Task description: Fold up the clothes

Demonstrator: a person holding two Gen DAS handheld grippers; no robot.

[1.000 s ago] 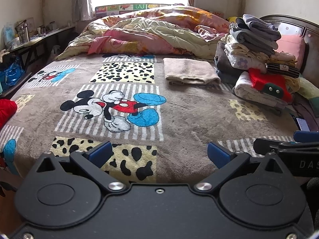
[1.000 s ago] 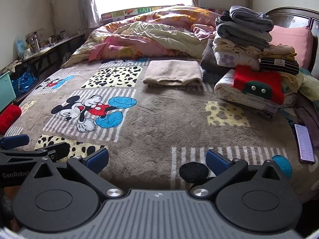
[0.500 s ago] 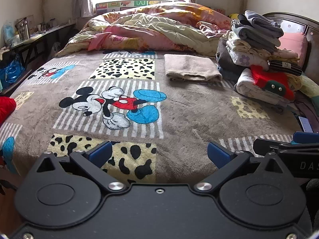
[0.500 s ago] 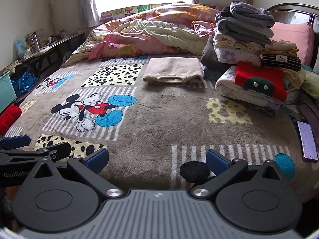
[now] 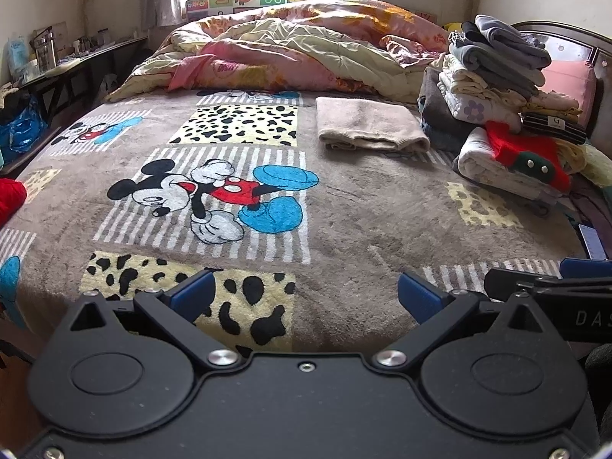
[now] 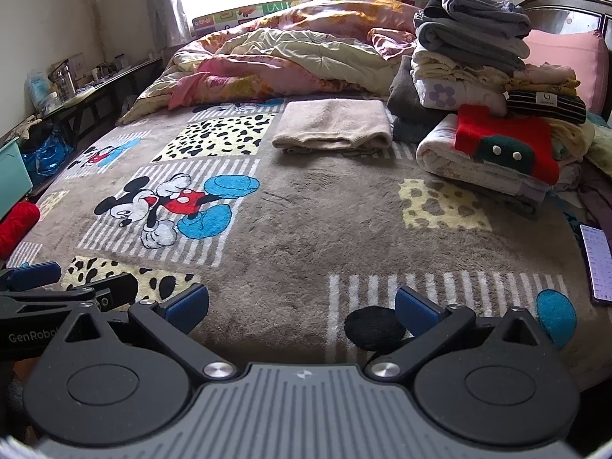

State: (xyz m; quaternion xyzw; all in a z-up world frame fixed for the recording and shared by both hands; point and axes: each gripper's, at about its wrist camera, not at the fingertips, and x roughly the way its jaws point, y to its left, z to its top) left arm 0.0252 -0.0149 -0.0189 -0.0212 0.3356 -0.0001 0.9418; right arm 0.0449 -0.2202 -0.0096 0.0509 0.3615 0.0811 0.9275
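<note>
A folded beige garment (image 5: 371, 124) lies on the brown Mickey Mouse blanket (image 5: 344, 206) toward the far side; it also shows in the right wrist view (image 6: 334, 125). A tall pile of folded clothes (image 5: 497, 88) stands at the right, with a red garment (image 6: 505, 143) in front. My left gripper (image 5: 304, 296) is open and empty above the bed's near edge. My right gripper (image 6: 302, 306) is open and empty beside it, over the near edge of the blanket (image 6: 306, 229).
A rumpled quilt (image 5: 298, 53) fills the far side of the bed. A phone (image 6: 596, 264) lies at the right edge. A red bundle (image 6: 17, 225) sits at the left edge. A cluttered side table (image 5: 57, 65) stands along the left wall. A pink pillow (image 6: 566, 65) leans on the headboard.
Both grippers have tilted and edged slightly forward over the bed, so the folded clothes sit a little lower in view. Both stay open and empty.
</note>
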